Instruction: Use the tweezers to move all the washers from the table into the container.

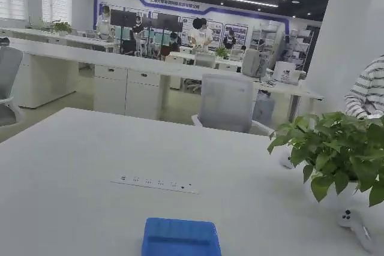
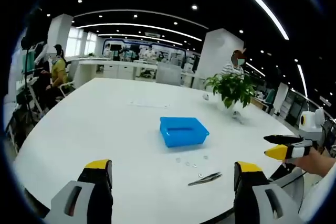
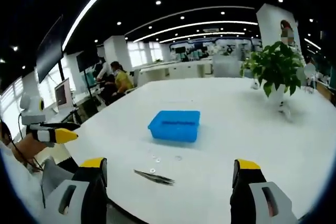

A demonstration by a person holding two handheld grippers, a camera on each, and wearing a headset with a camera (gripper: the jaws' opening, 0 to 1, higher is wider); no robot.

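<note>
Running across the top of the blue-bordered wall panel (image 1: 180,7), upper middle of the head view: one line of dark Chinese characters, too small and blurred for reading. Hanging lower on it, toward the right: display boards (image 1: 238,31) carrying print, smeared past reading. Sitting on the socket strip (image 1: 157,183) set into the white table (image 1: 60,196), lower middle: small dark marks, not resolving into letters. Making out nothing legible in either gripper view.

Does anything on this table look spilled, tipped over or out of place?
Nothing stands out. The blue container sits upright, the washers lie loose on the table near the tweezers, and the potted plant stands straight.
</note>
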